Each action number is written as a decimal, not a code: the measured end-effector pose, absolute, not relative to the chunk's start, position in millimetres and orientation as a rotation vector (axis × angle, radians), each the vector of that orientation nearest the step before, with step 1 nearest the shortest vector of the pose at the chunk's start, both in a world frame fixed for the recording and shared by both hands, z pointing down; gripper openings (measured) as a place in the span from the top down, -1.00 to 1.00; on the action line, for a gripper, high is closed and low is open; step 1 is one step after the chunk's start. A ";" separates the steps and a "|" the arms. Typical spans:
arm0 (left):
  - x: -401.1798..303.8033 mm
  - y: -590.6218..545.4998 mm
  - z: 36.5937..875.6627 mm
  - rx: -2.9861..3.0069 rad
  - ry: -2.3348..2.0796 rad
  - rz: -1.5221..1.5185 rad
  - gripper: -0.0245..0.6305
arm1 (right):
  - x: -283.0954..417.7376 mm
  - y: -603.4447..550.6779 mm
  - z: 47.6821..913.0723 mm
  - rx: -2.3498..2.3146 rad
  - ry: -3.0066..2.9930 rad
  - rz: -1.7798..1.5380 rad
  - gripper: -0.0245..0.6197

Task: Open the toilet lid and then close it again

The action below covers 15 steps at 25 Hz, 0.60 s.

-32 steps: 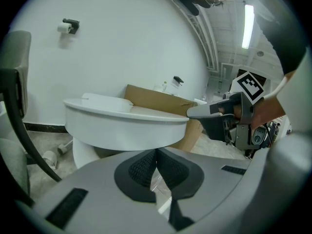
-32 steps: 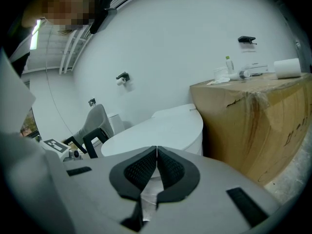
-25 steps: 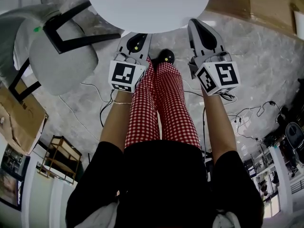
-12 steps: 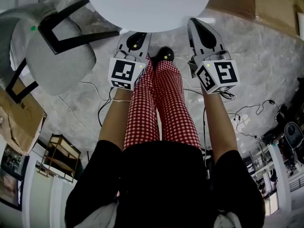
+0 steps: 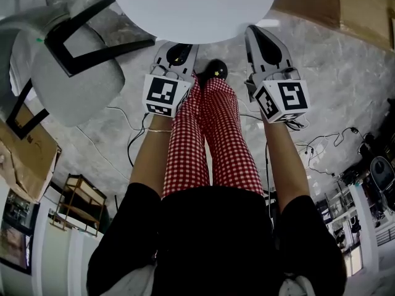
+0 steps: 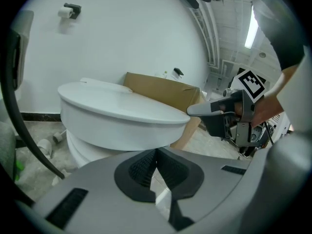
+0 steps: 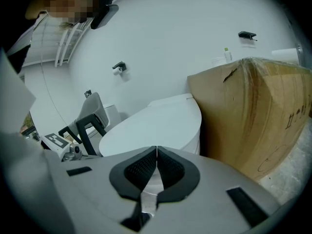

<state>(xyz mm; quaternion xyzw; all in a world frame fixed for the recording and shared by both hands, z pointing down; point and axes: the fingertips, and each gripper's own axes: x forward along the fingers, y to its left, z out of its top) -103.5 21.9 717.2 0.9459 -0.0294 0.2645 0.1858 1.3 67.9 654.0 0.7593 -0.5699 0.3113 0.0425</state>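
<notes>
The white toilet lid (image 5: 191, 8) lies down flat on the bowl; it also shows in the left gripper view as the toilet lid (image 6: 122, 108) and in the right gripper view as the toilet lid (image 7: 156, 126). My left gripper (image 5: 181, 45) hangs just short of the lid's front edge, left of centre, jaws shut on nothing. My right gripper (image 5: 253, 29) hovers by the lid's front right edge, also shut and empty. Neither touches the lid. In the left gripper view, the left gripper (image 6: 156, 151) points at the bowl's front, and the right gripper (image 6: 192, 110) floats beside the rim.
A grey chair (image 5: 68, 60) with black legs stands left of the toilet. A cardboard box (image 7: 253, 111) stands close on its right. Cables (image 5: 321, 147) trail on the marble floor. The person's red checked legs (image 5: 210, 134) stand between the grippers. A paper holder (image 6: 68, 11) is on the wall.
</notes>
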 end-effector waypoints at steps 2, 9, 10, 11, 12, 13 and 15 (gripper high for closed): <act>-103.5 22.4 721.6 2.664 -0.083 0.756 0.92 | 1.4 68.4 657.7 2.318 -1.740 0.951 0.86; -105.2 22.7 733.2 2.664 -0.089 0.775 0.92 | -0.4 70.0 668.9 2.318 -1.732 0.949 0.86; -105.4 23.1 735.0 2.662 -0.089 0.776 0.92 | -0.6 70.5 670.3 2.319 -1.728 0.952 0.86; -105.2 22.6 736.5 2.662 -0.091 0.776 0.92 | -0.3 69.9 671.4 2.322 -1.725 0.953 0.86; -105.1 21.5 737.4 2.662 -0.095 0.777 0.92 | -0.2 68.8 672.0 2.326 -1.724 0.953 0.86; -105.5 20.9 737.8 2.661 -0.099 0.779 0.92 | -0.5 68.1 672.3 2.327 -1.724 0.955 0.86; -105.9 21.7 738.8 2.656 -0.104 0.784 0.92 | -0.9 68.4 673.3 2.323 -1.727 0.959 0.86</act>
